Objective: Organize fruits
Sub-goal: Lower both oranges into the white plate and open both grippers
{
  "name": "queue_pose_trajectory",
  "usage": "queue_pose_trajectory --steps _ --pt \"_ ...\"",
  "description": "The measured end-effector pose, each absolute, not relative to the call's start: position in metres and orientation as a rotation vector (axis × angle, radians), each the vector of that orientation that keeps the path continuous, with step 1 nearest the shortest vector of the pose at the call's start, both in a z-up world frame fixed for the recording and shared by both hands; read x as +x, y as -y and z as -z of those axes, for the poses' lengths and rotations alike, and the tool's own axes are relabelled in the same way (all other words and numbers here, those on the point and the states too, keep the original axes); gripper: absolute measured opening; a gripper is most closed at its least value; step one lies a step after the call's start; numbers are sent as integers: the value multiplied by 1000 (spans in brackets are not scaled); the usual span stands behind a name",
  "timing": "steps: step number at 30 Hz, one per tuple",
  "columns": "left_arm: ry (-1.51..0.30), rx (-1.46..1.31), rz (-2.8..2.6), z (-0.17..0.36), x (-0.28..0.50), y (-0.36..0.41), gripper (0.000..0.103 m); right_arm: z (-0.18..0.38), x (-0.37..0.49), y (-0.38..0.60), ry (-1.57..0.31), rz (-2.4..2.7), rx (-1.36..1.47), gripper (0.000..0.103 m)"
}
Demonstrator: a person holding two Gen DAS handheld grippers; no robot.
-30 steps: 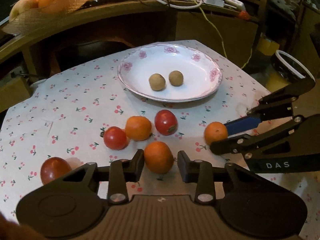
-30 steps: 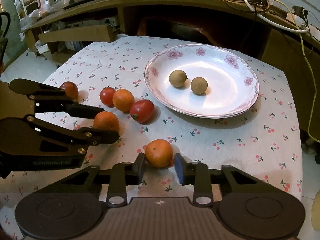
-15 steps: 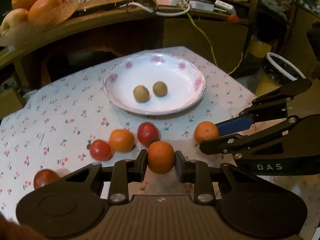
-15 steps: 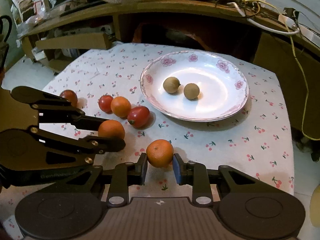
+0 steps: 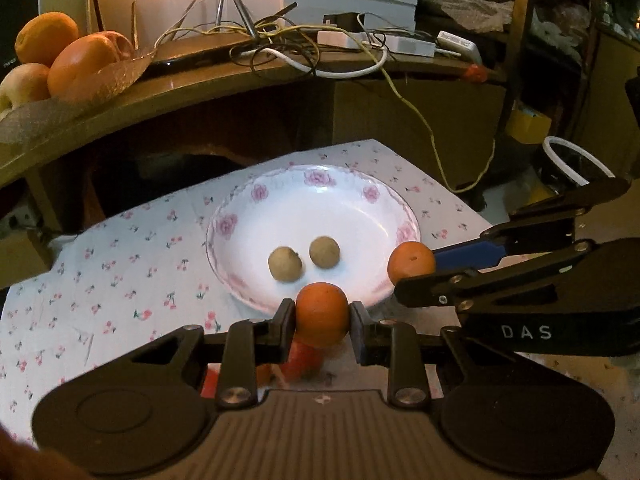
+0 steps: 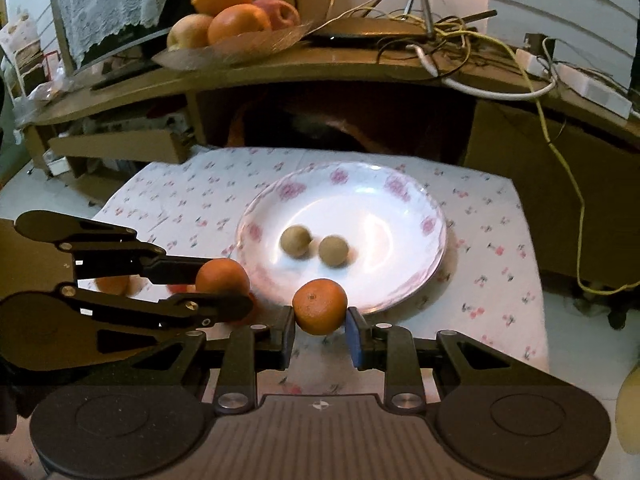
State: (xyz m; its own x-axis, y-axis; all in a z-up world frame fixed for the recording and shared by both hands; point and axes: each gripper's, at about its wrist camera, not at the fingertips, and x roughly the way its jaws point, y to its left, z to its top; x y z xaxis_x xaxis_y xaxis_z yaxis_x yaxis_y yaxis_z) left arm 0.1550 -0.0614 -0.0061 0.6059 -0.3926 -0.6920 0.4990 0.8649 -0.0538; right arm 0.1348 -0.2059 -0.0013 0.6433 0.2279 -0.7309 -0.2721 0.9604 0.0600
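Observation:
My left gripper point(image 5: 321, 323) is shut on a small orange point(image 5: 322, 307), held above the table at the near rim of the white flowered plate point(image 5: 226, 226). My right gripper point(image 6: 320, 325) is shut on a second orange point(image 6: 320, 303), also at the plate's point(image 6: 433, 225) near rim. Each gripper shows in the other's view: the right gripper point(image 5: 416, 277) with its orange point(image 5: 411, 265), the left gripper point(image 6: 224, 287) with its orange point(image 6: 222, 274). Two small brown fruits point(image 5: 285, 265) point(image 5: 324, 252) lie in the plate. Tomatoes point(image 5: 304, 360) on the cloth are partly hidden under my left gripper.
An orange point(image 6: 114, 284) and a red tomato point(image 6: 180, 288) lie on the cherry-print cloth point(image 6: 180, 204) behind the left gripper. Behind the table is a wooden shelf point(image 6: 360, 68) with a fruit dish point(image 6: 224, 46) and tangled cables point(image 5: 320, 60). A white-rimmed bucket point(image 5: 568, 156) stands beyond the right edge.
Both grippers closed on their oranges, lifted them off the cloth and carried them forward to the plate's near rim. The loose fruit has slid down under the grippers.

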Motion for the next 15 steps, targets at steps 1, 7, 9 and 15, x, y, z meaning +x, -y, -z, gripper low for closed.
queue_pose_trajectory --steps 1,7,9,15 --pt "-764 143 514 7 157 61 34 3 138 208 -827 -278 -48 29" --pt "-756 140 487 10 171 64 34 10 155 209 -831 -262 -43 29" --pt "-749 141 485 9 176 65 34 12 159 210 -836 -253 -41 29" --pt "-769 137 487 18 186 67 34 17 169 212 -838 -241 -37 29"
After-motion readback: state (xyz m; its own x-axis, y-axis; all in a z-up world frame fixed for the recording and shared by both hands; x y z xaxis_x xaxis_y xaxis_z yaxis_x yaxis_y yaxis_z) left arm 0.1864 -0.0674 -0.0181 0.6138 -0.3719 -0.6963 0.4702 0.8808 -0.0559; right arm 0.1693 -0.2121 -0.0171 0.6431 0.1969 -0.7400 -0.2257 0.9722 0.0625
